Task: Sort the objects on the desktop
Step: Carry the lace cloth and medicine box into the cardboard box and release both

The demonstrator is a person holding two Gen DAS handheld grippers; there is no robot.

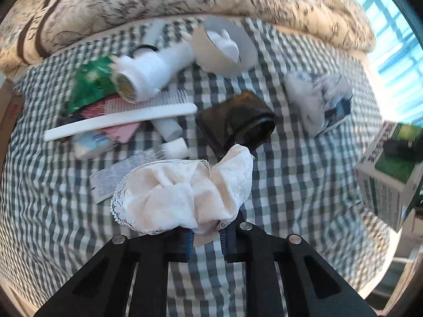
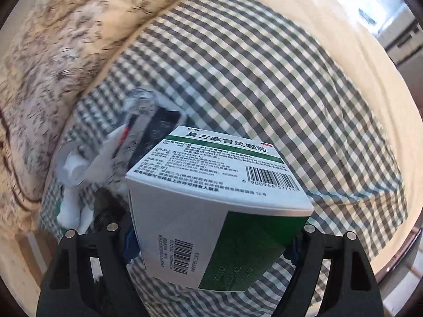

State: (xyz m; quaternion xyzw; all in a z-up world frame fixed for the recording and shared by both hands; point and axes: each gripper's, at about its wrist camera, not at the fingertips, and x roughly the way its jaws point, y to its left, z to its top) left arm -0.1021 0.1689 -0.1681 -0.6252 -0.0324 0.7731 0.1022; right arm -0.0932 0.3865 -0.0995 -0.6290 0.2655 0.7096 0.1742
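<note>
Left hand-held gripper (image 1: 205,233) clenched on lace scrunchie (image 1: 182,195), thin fold only, just near side of dark jar (image 1: 238,120); soft fabric may slip. Right hand-held gripper (image 2: 211,240) grasping medicine box (image 2: 216,198) skewed, right of jar; may twist loose.

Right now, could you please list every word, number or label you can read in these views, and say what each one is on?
"复方感冒灵颗粒": title on the medicine box held in the right gripper.
"6 900966 577117": beneath the barcode on the same face; last digits uncertain.
"www.999.com.cn": in its fine print; the rest is too small.
Side barcode and date stamps: blurred.
Leaflet behind the scrunchie, and the other packets: unreadable.
</note>
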